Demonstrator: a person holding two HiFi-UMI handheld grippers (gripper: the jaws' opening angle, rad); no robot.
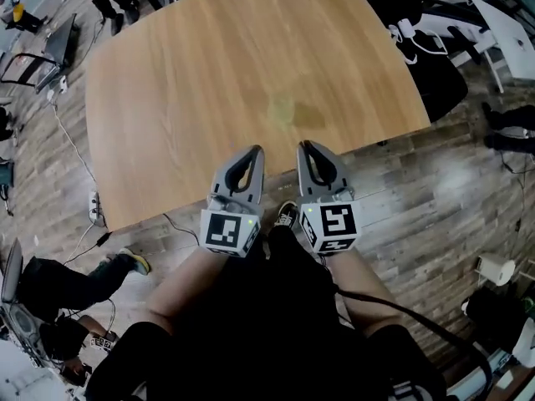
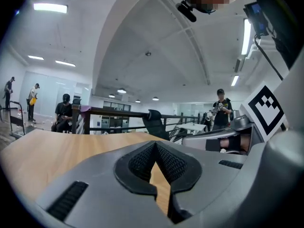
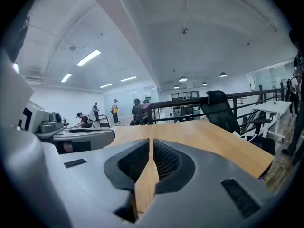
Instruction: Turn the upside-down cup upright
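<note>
I find no cup in any view, so the task looks unstarted: finding, gripping and turning it all remain. My left gripper (image 1: 253, 153) and right gripper (image 1: 309, 149) hang side by side over the bench's (image 1: 209, 73) near edge, fingers (image 2: 137, 161) pressed together, holding nothing. Count: two grippers, one bench, one faint stain (image 1: 286, 111), no cups.
</note>
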